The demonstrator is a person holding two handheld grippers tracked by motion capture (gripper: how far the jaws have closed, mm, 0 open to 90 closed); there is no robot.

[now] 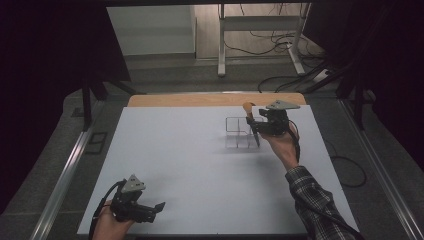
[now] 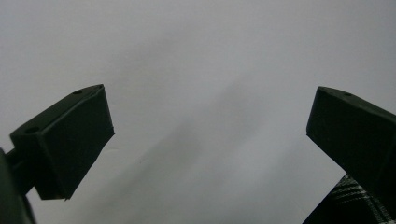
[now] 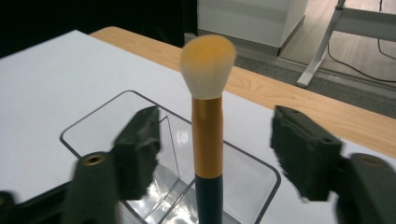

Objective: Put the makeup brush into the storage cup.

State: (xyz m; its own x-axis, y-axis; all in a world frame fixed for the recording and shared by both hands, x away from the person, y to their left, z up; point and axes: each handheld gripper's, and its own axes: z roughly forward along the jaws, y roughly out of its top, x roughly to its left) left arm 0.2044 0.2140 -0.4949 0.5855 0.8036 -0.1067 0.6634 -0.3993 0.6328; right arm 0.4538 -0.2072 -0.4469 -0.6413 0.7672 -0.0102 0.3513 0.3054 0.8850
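Note:
A makeup brush (image 3: 208,140) with a dark handle, gold ferrule and orange-tipped white bristles stands upright in a clear plastic organiser (image 3: 84,123). My right gripper (image 3: 217,140) is open, one jaw on each side of the brush and neither touching it. From above, the brush (image 1: 248,106) rises out of the organiser (image 1: 235,132) at the table's far right, with the right gripper (image 1: 257,122) beside it. My left gripper (image 1: 155,209) rests open near the front left edge. Its jaws (image 2: 210,116) stand wide over bare white table with nothing between them.
The white tabletop (image 1: 190,160) ends in a wooden strip (image 1: 200,100) at the far edge. Beyond it, a metal desk frame (image 1: 260,30) and loose cables lie on the floor. A plaid sleeve (image 1: 315,200) reaches in from the lower right.

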